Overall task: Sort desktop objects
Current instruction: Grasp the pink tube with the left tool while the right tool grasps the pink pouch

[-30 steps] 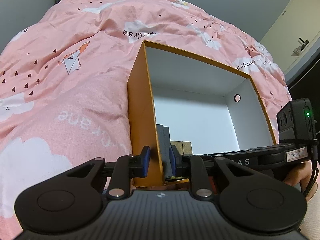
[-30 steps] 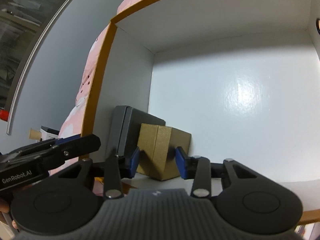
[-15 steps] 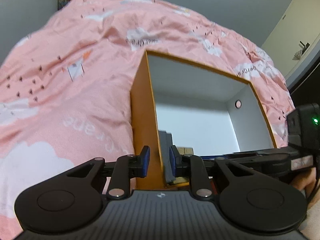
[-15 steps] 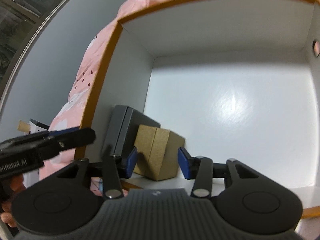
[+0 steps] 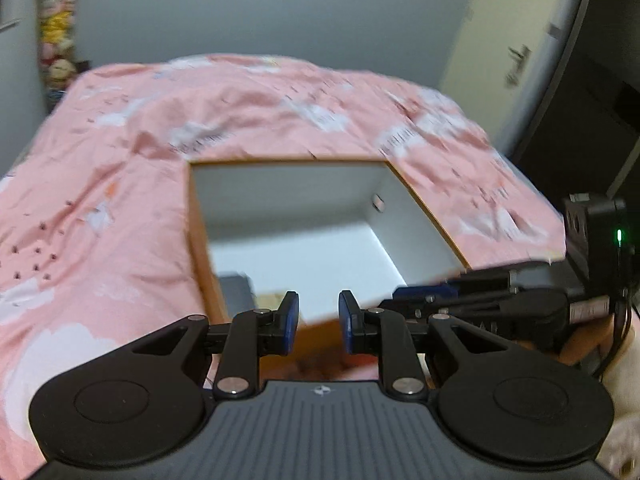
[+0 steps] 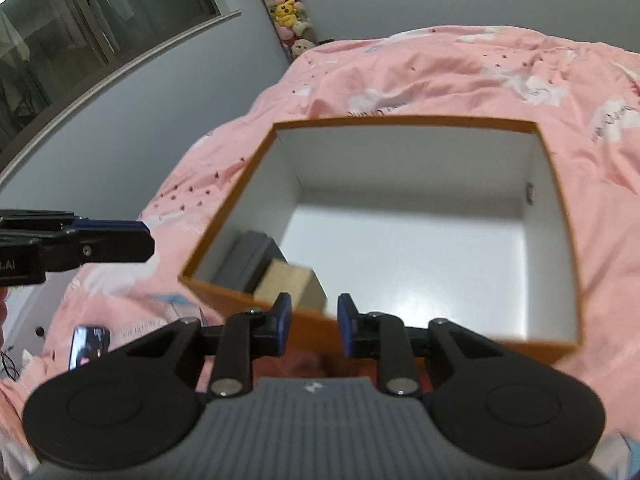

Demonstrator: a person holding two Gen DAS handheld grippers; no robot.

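Note:
An orange box (image 6: 400,120) with a white inside lies open on a pink bedspread (image 6: 440,68). In its near left corner a dark grey case (image 6: 248,256) stands against the wall, with a tan box (image 6: 292,288) beside it. My right gripper (image 6: 310,322) hovers over the near wall; its jaws are closing with nothing between them. The left wrist view is blurred. It shows the orange box (image 5: 280,160), the grey case (image 5: 236,292) and my left gripper (image 5: 318,320), narrowly open and empty above the box's near left corner. Each gripper sees the other at its side.
A phone-like object (image 6: 90,344) lies on the bedspread left of the box. Plush toys (image 6: 286,8) stand in the far corner beside a dark window (image 6: 100,32). A door (image 5: 516,60) stands to the right beyond the bed.
Both grippers have pulled back and up out of the box. The left no longer straddles the box's left wall. The right has left the tan box and its jaws have narrowed.

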